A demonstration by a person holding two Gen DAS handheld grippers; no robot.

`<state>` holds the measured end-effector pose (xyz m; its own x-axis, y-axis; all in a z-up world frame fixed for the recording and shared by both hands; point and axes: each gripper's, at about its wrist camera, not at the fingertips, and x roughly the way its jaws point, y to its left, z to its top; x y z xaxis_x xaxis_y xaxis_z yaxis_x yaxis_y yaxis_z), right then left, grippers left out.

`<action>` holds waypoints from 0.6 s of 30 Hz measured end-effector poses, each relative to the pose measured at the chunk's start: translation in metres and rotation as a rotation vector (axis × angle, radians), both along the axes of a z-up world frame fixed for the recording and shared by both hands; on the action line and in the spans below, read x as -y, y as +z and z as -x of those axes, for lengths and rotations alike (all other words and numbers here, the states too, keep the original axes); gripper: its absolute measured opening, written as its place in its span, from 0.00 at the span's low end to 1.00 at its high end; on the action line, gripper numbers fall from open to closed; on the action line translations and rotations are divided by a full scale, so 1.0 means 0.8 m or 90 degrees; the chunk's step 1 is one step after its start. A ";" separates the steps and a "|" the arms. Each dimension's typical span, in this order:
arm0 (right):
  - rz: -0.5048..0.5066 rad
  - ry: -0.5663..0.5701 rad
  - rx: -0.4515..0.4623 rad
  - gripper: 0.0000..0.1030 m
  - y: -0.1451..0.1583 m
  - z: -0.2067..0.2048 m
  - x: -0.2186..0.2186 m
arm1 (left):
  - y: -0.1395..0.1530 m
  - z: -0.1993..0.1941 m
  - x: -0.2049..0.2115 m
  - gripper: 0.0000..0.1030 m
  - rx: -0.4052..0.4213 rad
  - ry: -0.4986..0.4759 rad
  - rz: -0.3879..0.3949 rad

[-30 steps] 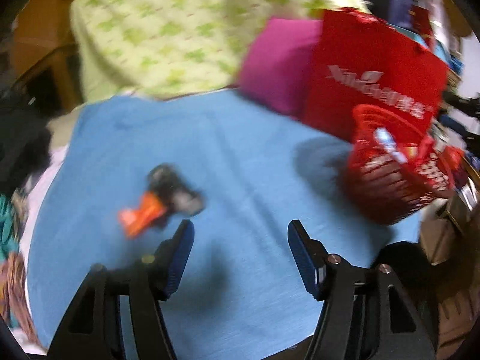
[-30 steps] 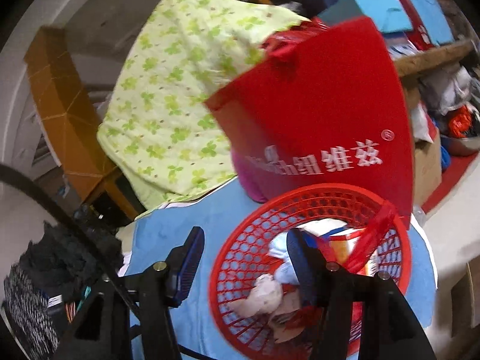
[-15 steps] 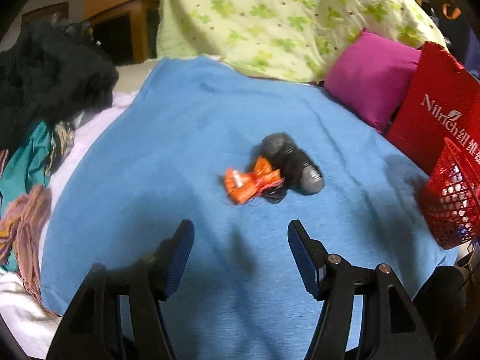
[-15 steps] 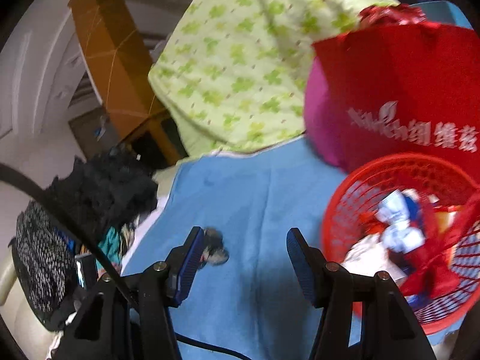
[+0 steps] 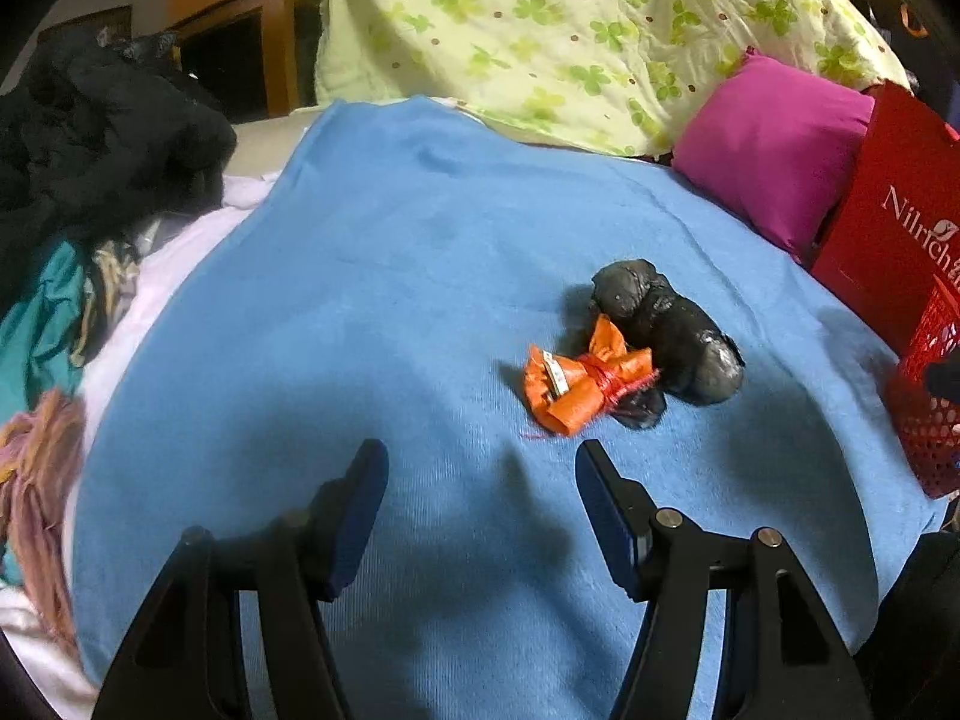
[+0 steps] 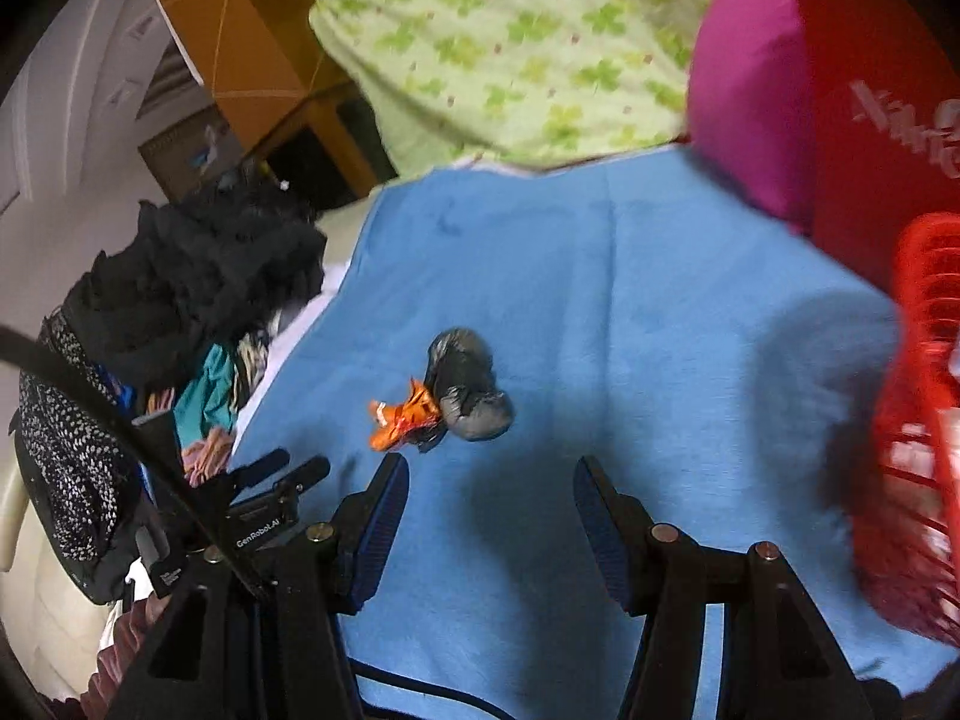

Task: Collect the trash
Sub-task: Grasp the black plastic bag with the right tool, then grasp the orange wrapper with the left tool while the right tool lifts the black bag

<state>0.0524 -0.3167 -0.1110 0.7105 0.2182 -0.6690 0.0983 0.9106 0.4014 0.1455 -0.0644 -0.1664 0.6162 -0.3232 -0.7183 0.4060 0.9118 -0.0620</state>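
Both grippers, left [image 5: 480, 495] and right [image 6: 489, 501], are held with jaws apart and empty above the blue cloth [image 5: 372, 276], where an orange wrapper [image 5: 573, 384] lies against a black bundle [image 5: 666, 333].

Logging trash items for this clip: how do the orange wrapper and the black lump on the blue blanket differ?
The orange wrapper is bright, crinkled and tied around its middle with red string; the black lump is dark, glossy and rounded. The black lump is bulkier; the orange wrapper is flatter. Both lie touching on the blue blanket, ungrasped.
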 end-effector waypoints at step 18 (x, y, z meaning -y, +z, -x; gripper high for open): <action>-0.027 0.023 -0.085 0.36 -0.105 -0.195 -0.035 | -0.016 -0.040 0.009 0.64 -0.059 -0.036 0.055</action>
<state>0.2081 -0.2887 -0.1947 0.6070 0.2721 -0.7467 0.1203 0.8973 0.4248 0.1773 -0.0720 -0.1795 0.5272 -0.4193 -0.7391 0.4461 0.8768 -0.1792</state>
